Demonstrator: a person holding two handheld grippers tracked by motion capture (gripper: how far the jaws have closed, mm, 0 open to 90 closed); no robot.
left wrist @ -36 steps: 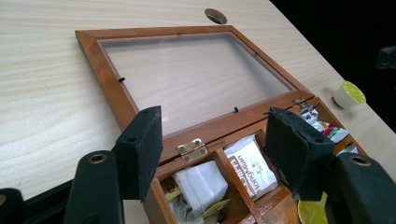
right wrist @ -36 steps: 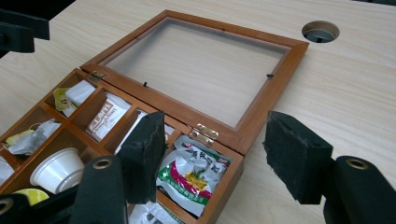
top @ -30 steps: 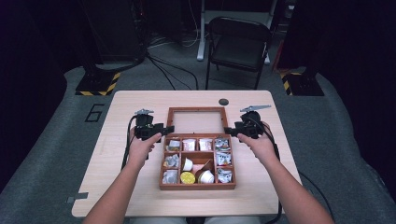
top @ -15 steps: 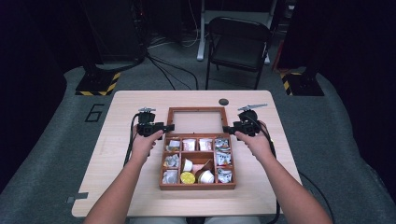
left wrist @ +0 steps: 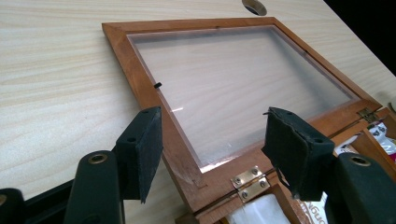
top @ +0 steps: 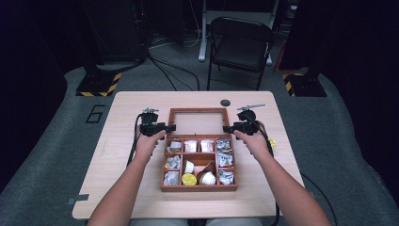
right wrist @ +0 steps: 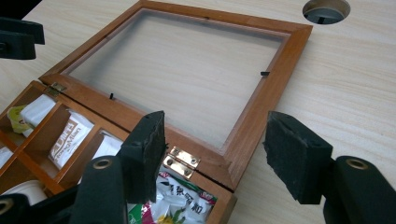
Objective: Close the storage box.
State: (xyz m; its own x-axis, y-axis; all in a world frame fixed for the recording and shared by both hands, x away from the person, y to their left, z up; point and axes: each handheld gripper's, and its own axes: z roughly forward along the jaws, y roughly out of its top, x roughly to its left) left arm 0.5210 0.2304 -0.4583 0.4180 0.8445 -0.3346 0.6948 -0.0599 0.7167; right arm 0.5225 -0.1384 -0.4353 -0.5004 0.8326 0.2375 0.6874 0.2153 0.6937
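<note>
Left gripper (left wrist: 212, 144) gapes wide over the near left corner of the glass-paned wooden lid (left wrist: 233, 79), which lies flat on the pale wood surface (left wrist: 56, 70). Right gripper (right wrist: 215, 149) is equally wide at the lid's opposite hinged corner. Beside them, the compartmented wooden box (top: 198, 187) holds sachets and small cups.

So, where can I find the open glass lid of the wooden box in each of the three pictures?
High view: the lid lies flat at table centre, behind the compartments.
Left gripper view: it fills the upper middle.
Right gripper view: upper centre.
Shared landmark: the round hole in the table.
</note>
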